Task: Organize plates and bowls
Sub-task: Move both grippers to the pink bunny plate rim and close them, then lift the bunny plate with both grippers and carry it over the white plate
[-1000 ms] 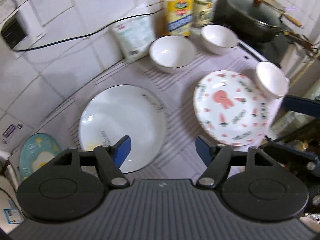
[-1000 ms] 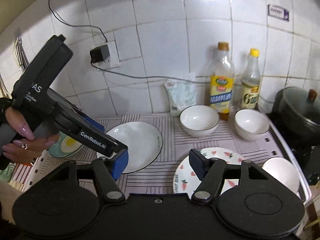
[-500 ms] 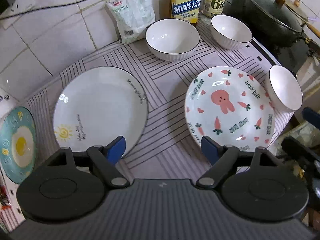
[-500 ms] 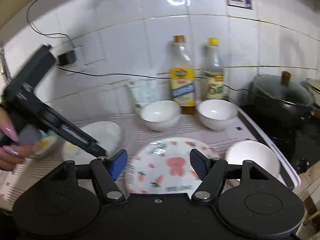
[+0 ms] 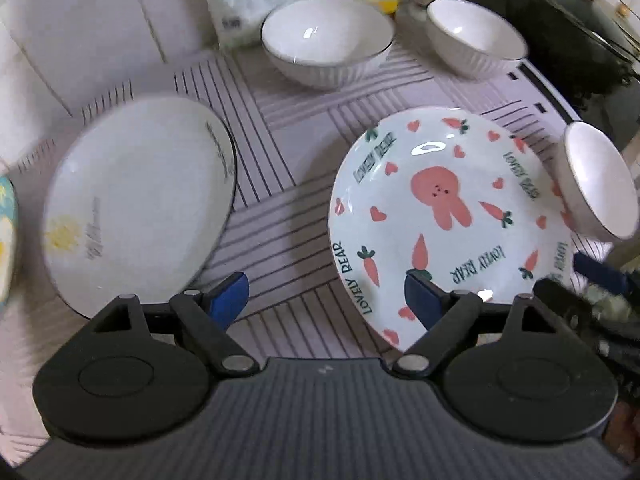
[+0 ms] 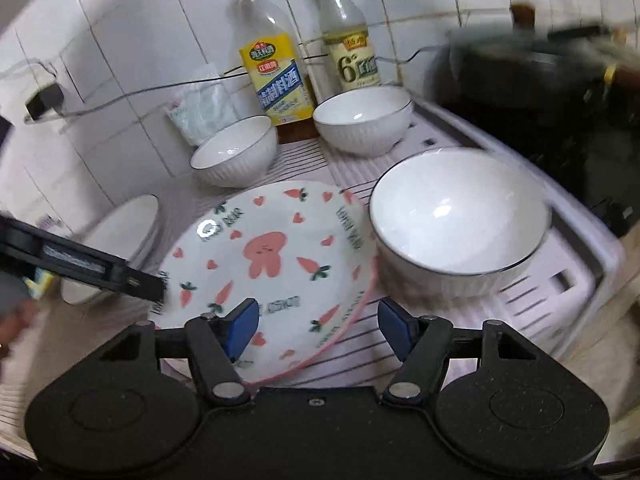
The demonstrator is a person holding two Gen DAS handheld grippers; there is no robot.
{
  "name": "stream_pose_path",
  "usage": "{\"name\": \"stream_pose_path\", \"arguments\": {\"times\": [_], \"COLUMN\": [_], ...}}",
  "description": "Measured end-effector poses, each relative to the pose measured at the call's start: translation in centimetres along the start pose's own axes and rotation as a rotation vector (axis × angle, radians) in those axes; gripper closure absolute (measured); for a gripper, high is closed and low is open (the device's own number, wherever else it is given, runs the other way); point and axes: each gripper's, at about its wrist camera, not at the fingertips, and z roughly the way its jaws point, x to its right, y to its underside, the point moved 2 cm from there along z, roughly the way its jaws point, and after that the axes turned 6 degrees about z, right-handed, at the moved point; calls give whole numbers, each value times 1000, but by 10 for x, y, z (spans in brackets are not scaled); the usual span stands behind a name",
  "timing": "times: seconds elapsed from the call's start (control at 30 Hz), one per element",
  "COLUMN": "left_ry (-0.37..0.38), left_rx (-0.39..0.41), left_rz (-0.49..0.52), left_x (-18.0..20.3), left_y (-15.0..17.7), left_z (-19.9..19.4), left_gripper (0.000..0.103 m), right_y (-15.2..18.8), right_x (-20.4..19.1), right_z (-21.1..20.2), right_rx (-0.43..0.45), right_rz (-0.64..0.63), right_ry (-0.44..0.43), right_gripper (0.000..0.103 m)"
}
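A rabbit-and-carrot plate (image 5: 444,216) lies on the striped mat, right of a plain white plate (image 5: 136,204). Three white bowls stand around: one at the back middle (image 5: 326,36), one at the back right (image 5: 476,38), one at the right edge (image 5: 596,184). My left gripper (image 5: 326,300) is open and empty, low over the mat between the two plates. My right gripper (image 6: 318,326) is open and empty over the near rim of the rabbit plate (image 6: 272,276), with the nearest bowl (image 6: 456,228) just right of it.
Two bottles (image 6: 274,64) and a white packet (image 6: 200,112) stand against the tiled wall. A dark lidded pot (image 6: 540,88) sits at the right on the stove. A teal egg-pattern plate (image 5: 6,240) lies at the far left. The mat's raised edge (image 6: 580,236) runs along the right.
Both grippers have moved forward and down toward the plates. The right gripper swung right, now over the rabbit plate and near the right bowl. Both stay open.
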Motion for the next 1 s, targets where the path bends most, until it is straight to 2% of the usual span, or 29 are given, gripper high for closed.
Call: {"name": "stream_pose_path", "arguments": {"times": [0.13,0.2,0.3,0.33,0.37,0.4,0.47,0.5,0.57,0.77,0.87,1.0], "left_ry": [-11,-10,-13,-9,-2,10,46,69,115,125,111,95], "left_rx": [-34,-39,-50,-52,-48,-44,-42,-46,-53,-36,-56,-69], "left_rz": [-63,-73,-72,-65,-59,-61,-82,-93,-131,-136,-131,-88], "left_x": [-5,-7,-5,-4,-3,-1,1,2,3,5,6,8], "left_y": [1,2,1,0,-1,-2,-3,-3,-6,-5,-7,-7], "left_z": [17,20,21,20,20,20,22,23,24,24,24,17], "left_gripper": [24,25,26,30,36,39,54,58,74,75,75,75], "right_y": [9,6,1,1,1,0,-1,-1,-1,-4,-6,-8], "right_x": [-8,-5,8,11,15,19,26,27,28,37,36,26], "right_z": [13,19,22,22,22,23,23,25,26,32,32,28], "right_rx": [13,13,-2,-5,-4,-12,-25,-30,-35,-60,-80,-110], "right_rz": [-105,-57,13,15,22,51,107,113,106,123,101,-1], "right_ry": [16,1,-6,7,15,-4,-31,-40,-54,-117,-115,-112], "right_gripper": [37,43,65,77,79,81,82,82,82,83,82,80]}}
